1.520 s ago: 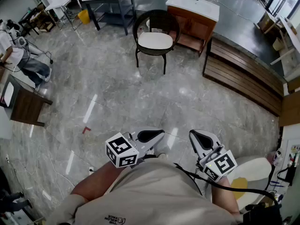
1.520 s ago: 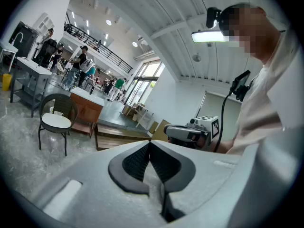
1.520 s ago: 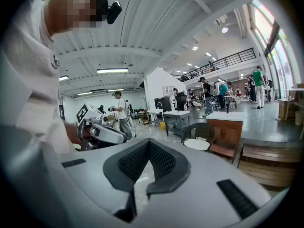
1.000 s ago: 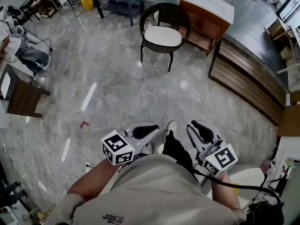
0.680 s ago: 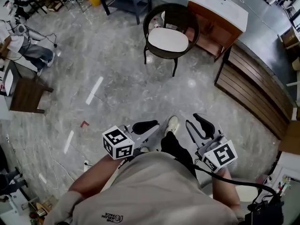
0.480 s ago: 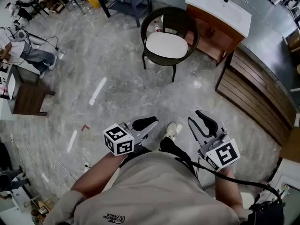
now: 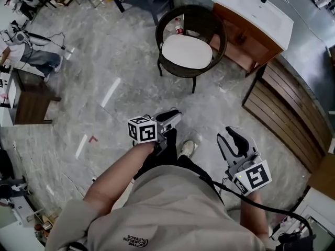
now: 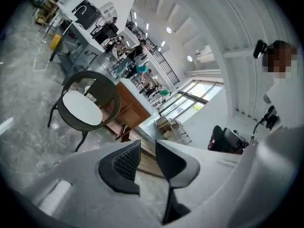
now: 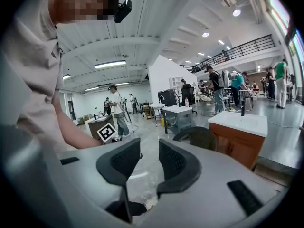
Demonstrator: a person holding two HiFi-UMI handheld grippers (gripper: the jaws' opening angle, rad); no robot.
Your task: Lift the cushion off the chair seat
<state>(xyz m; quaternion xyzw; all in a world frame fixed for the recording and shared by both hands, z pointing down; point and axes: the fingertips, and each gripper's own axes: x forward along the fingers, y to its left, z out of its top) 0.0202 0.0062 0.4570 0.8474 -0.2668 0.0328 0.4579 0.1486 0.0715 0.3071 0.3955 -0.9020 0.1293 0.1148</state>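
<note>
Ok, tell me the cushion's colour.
White, or off-white; the cushion shows best in the head view.

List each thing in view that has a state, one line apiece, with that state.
chair: upright on the floor, far from both grippers.
cushion: lying flat on the seat, untouched, not yet lifted.
left gripper: jaws opening, a narrow gap, nothing between them.
right gripper: jaws wide apart, empty.
</note>
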